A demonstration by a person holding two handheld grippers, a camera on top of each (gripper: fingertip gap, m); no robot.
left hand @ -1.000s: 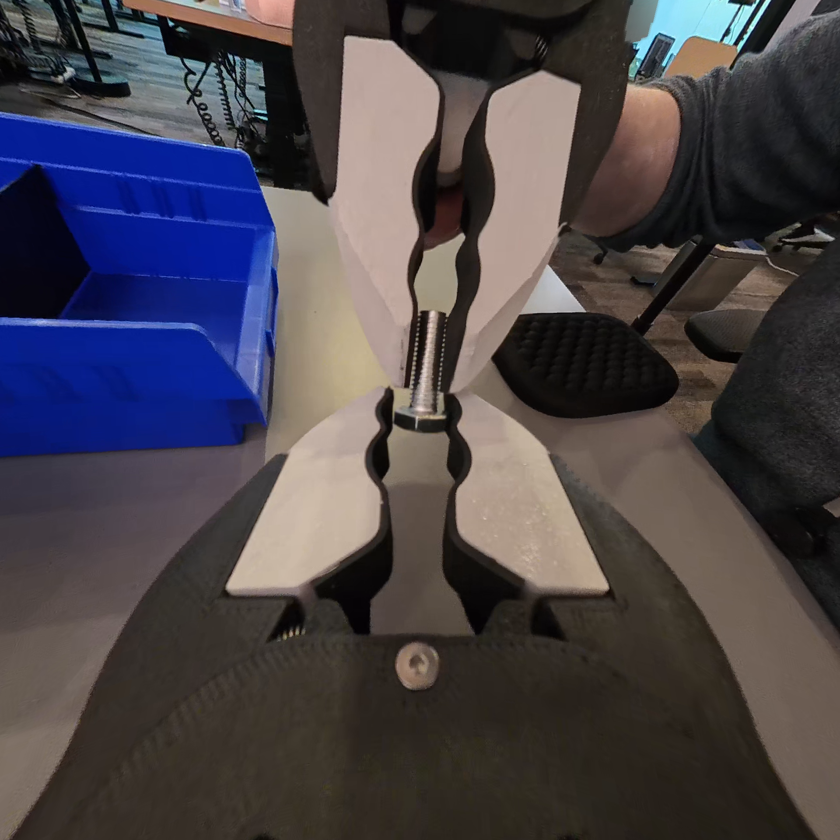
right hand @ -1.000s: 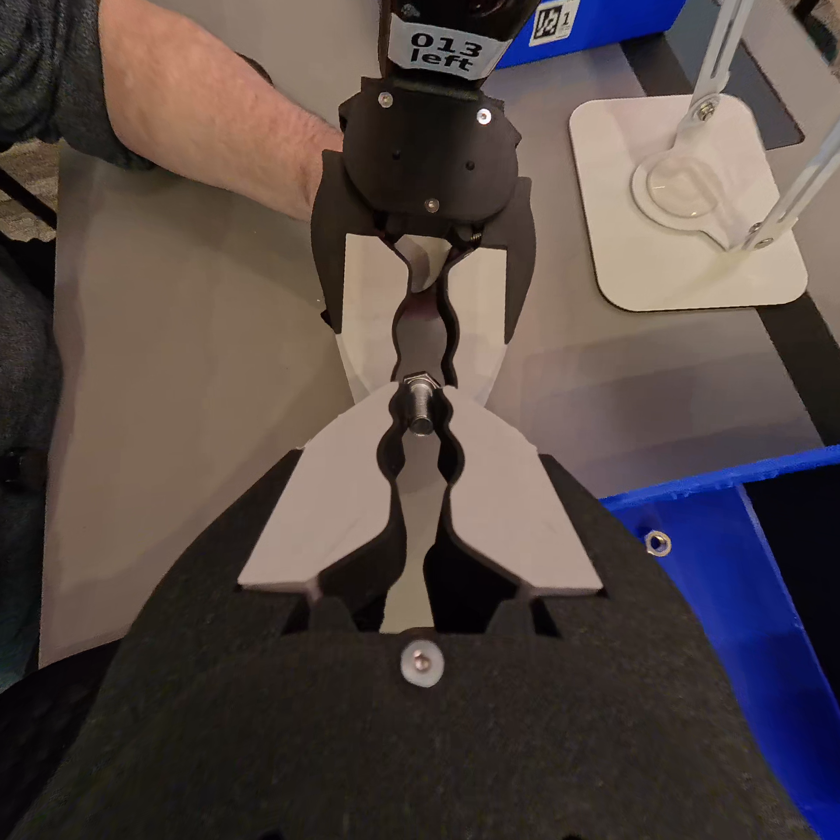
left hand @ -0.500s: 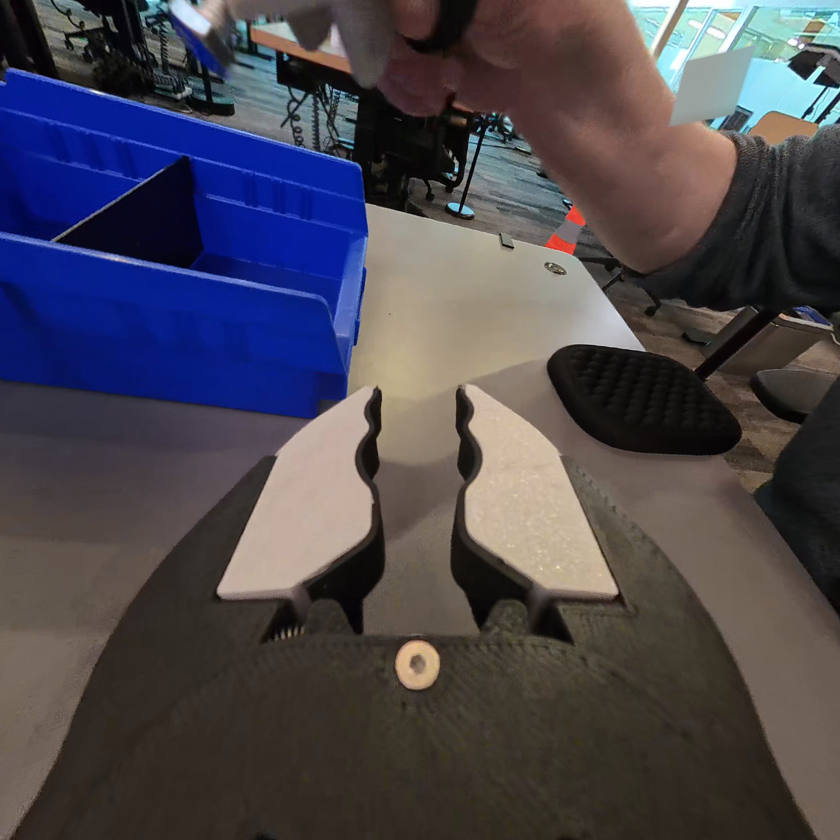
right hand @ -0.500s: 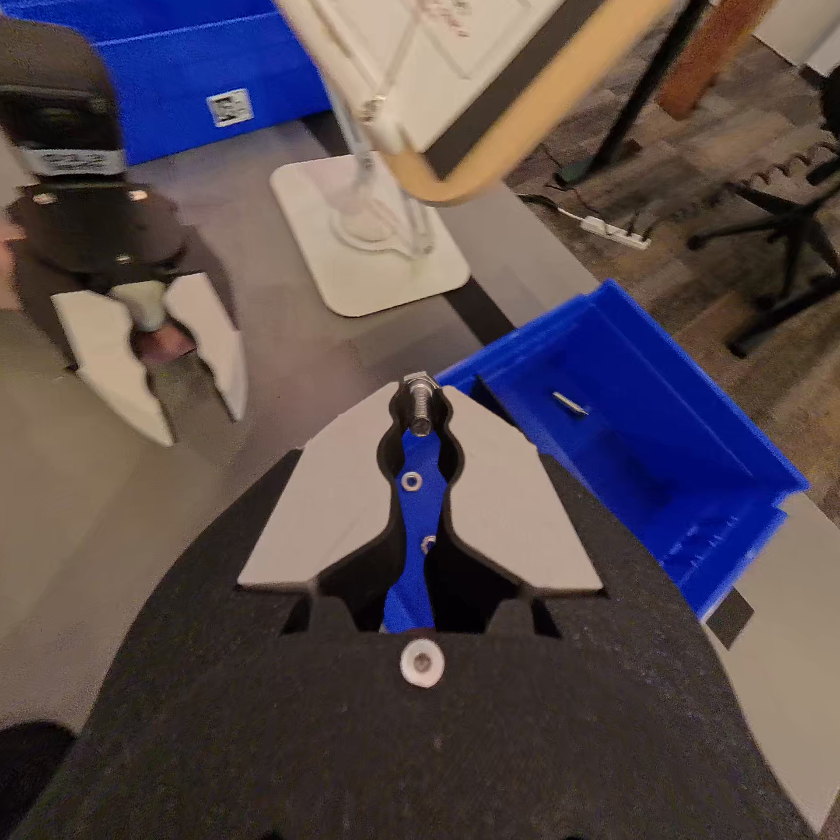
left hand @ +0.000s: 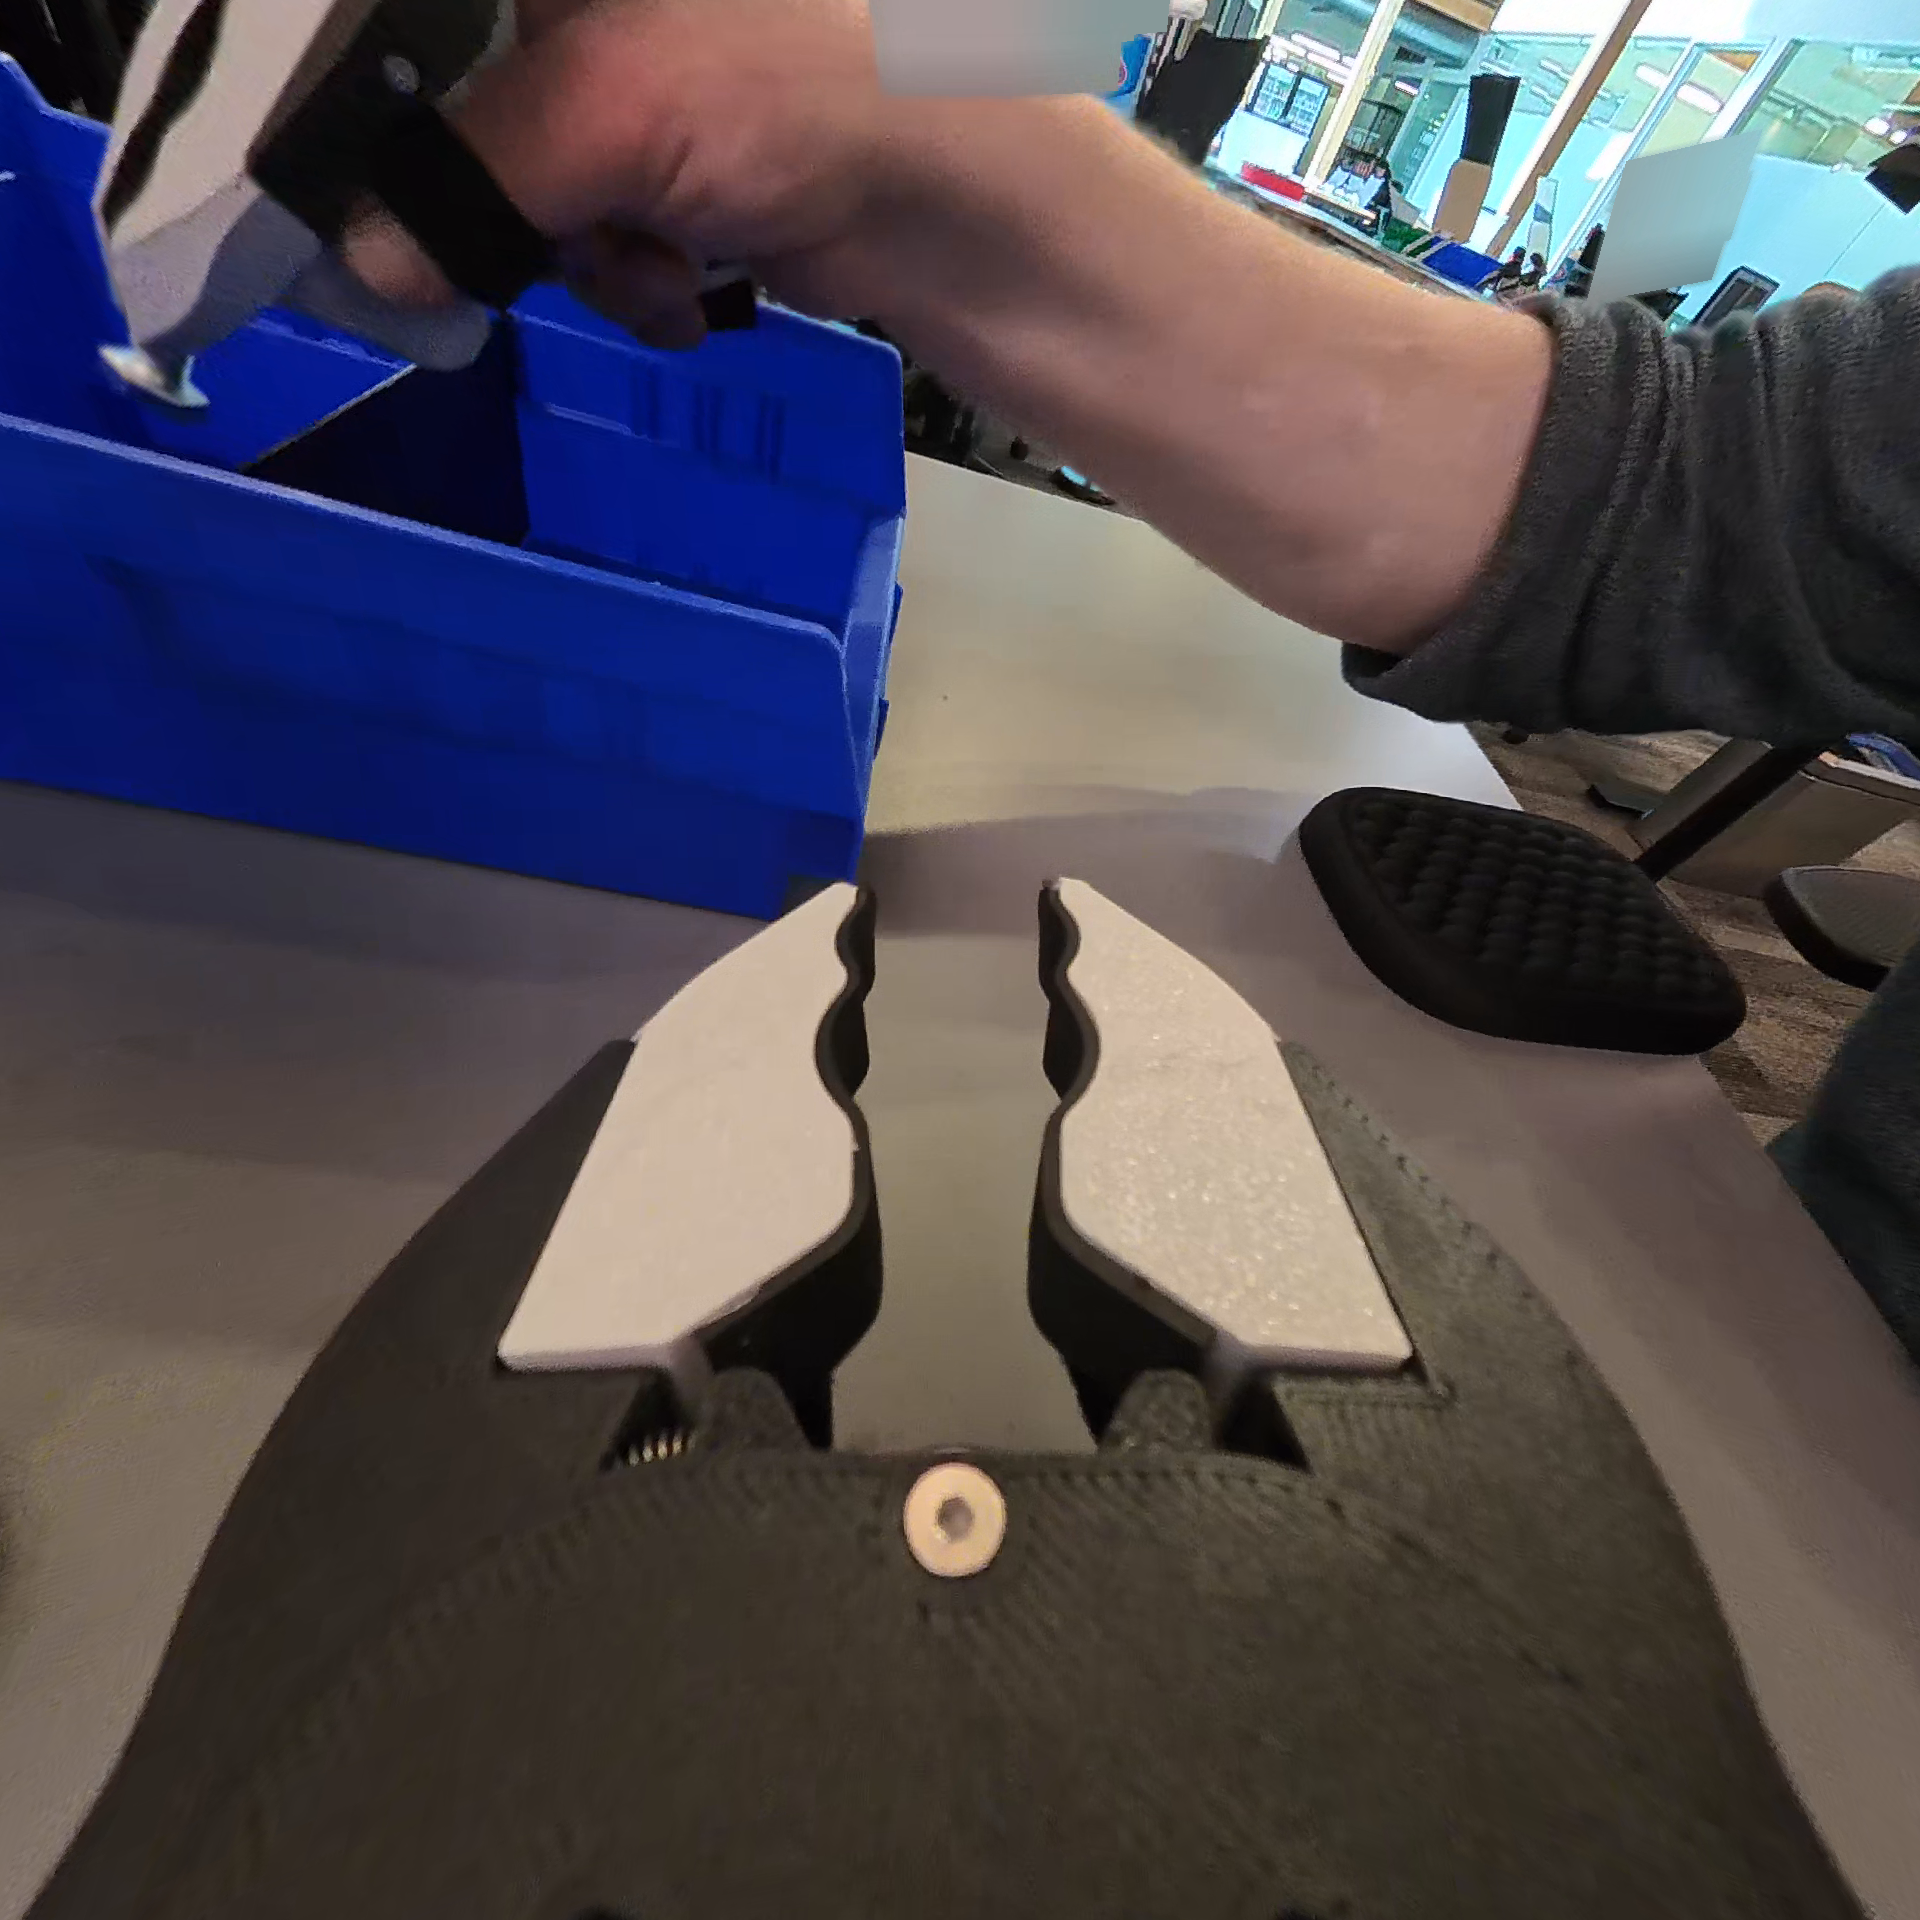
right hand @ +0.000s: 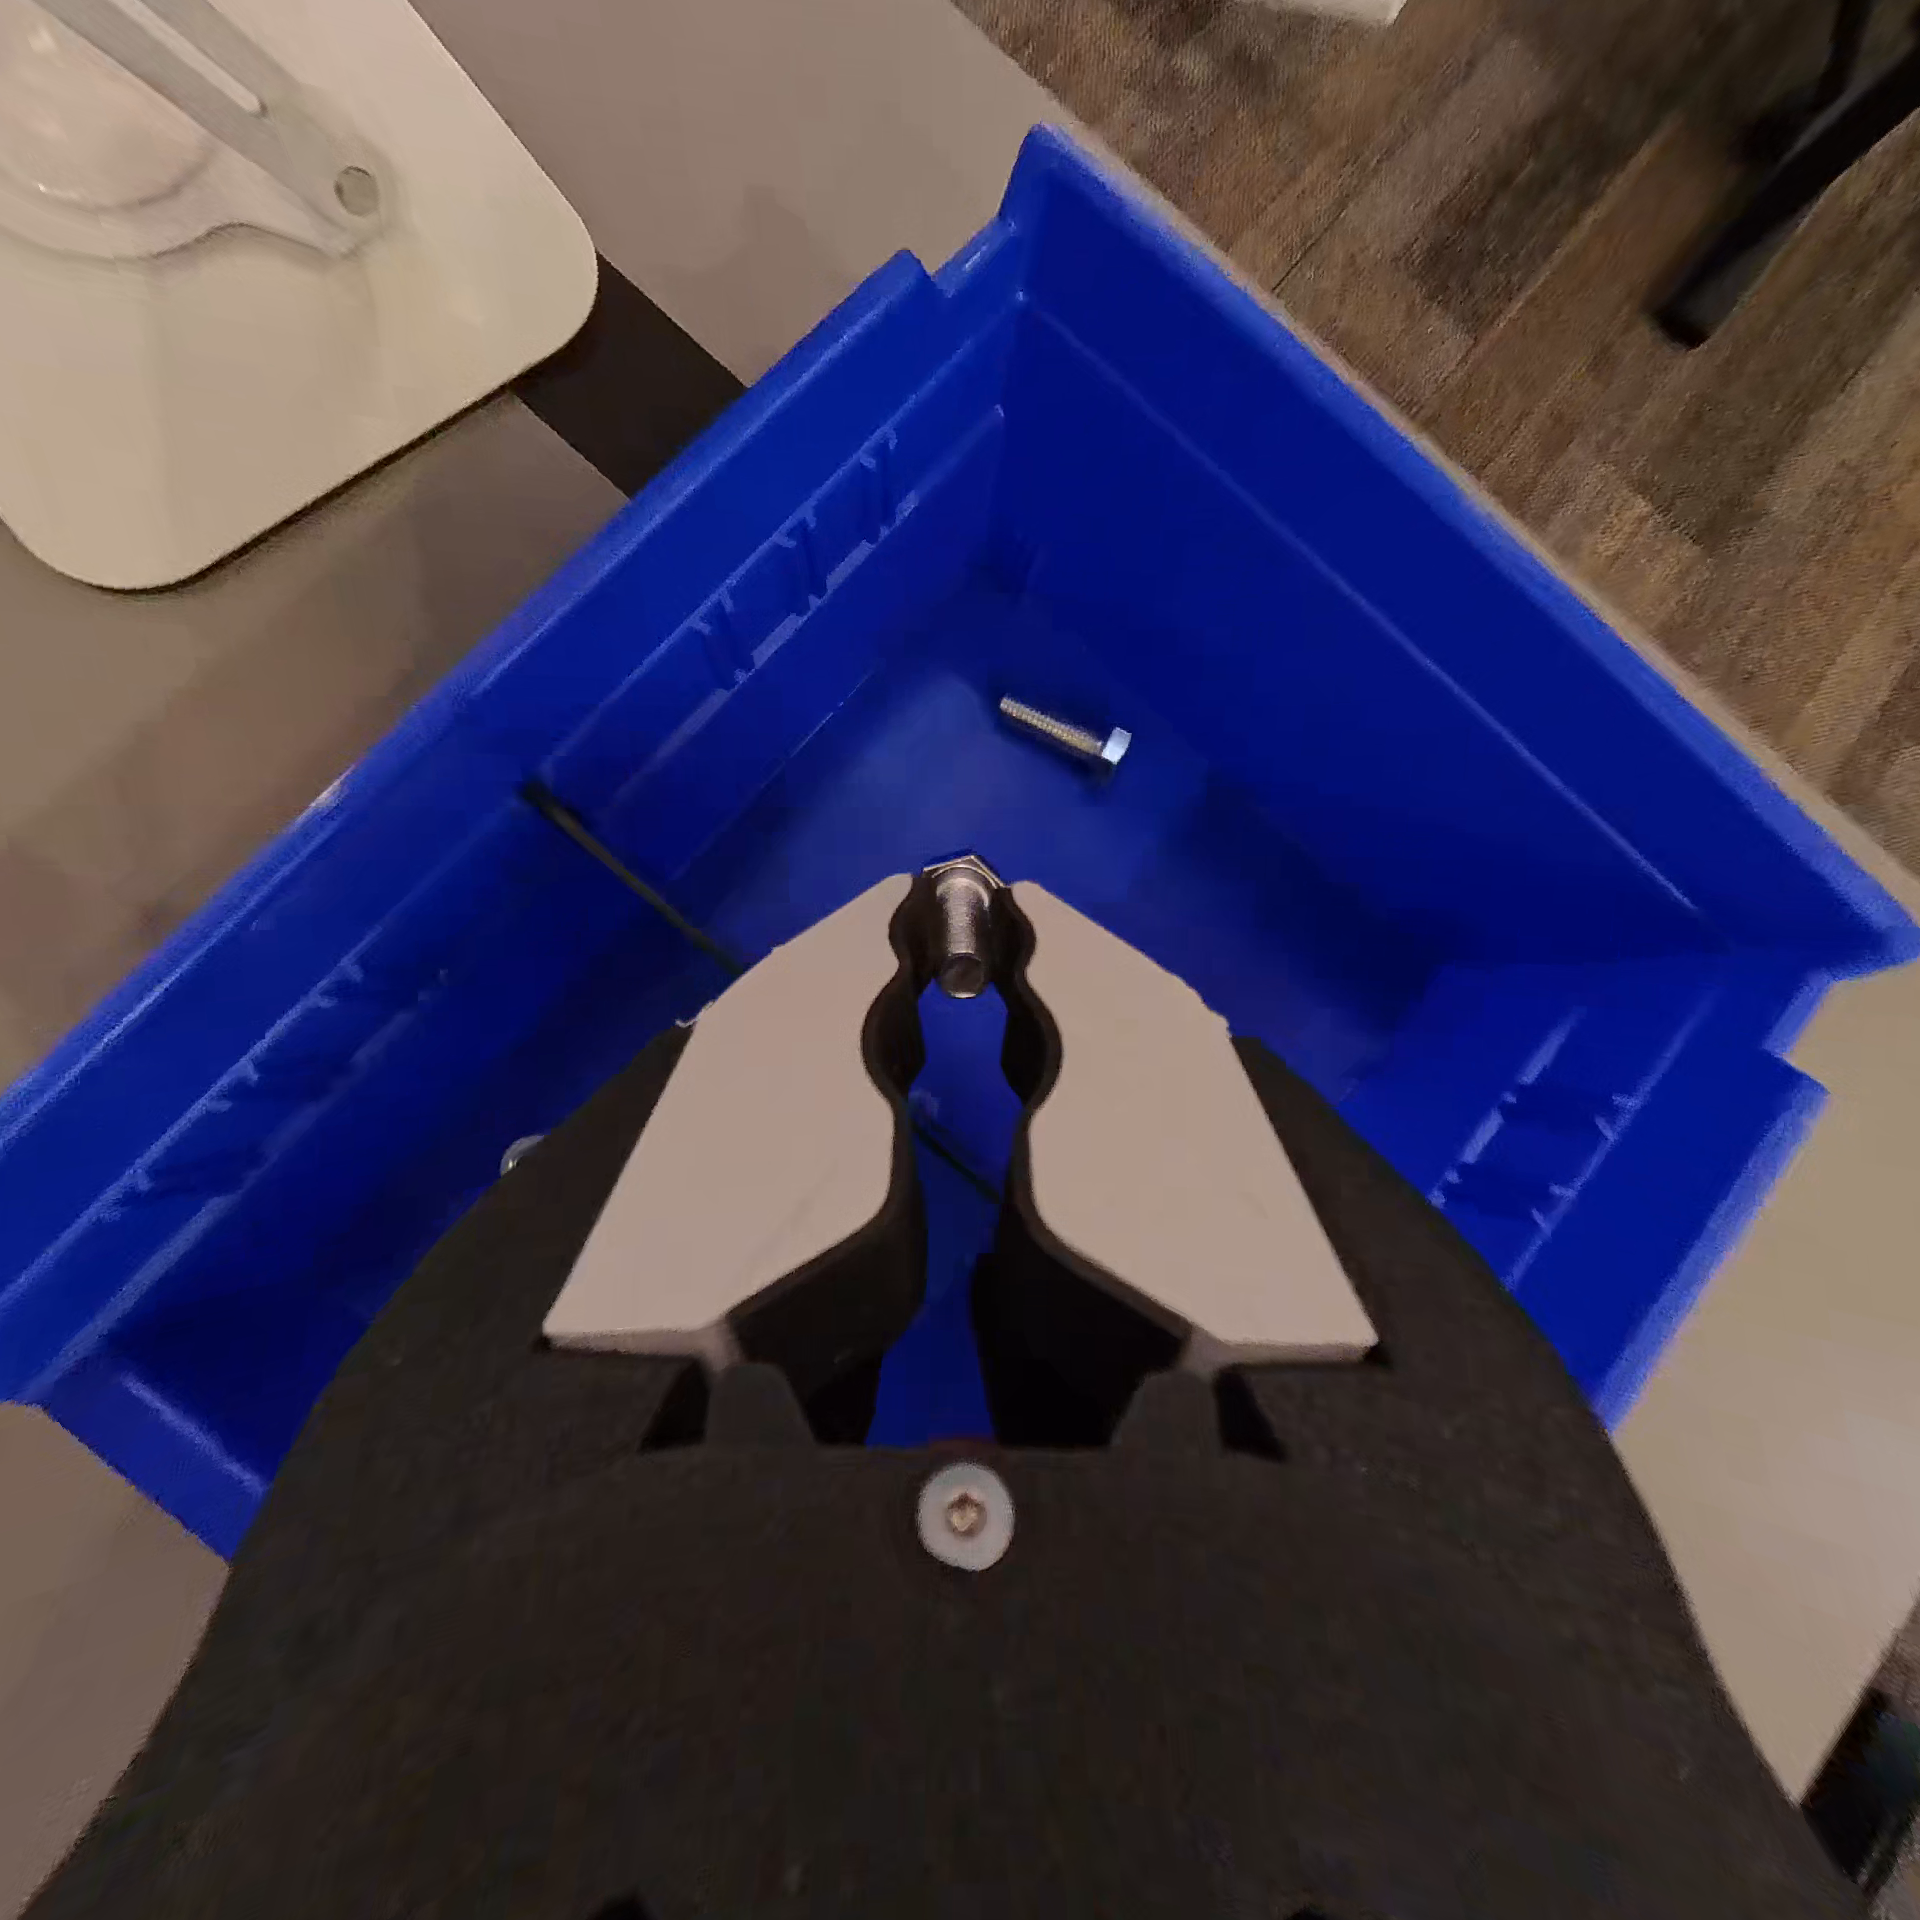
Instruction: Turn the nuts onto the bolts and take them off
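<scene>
We had swung our right tool [right hand: 961,914], clamped on the bolt [right hand: 961,940], from the handover to over the blue bin [right hand: 1351,644], above another bolt [right hand: 1065,734]; our left tool [left hand: 951,914] gaped empty, so unloading seemed next.

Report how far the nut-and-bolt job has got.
Done: one bare bolt already lies in the blue bin. In hand: the right gripper is shut on a second bolt, no nut visible on it, over the same compartment. The left gripper is open, empty. Left: releasing this bolt.
</scene>
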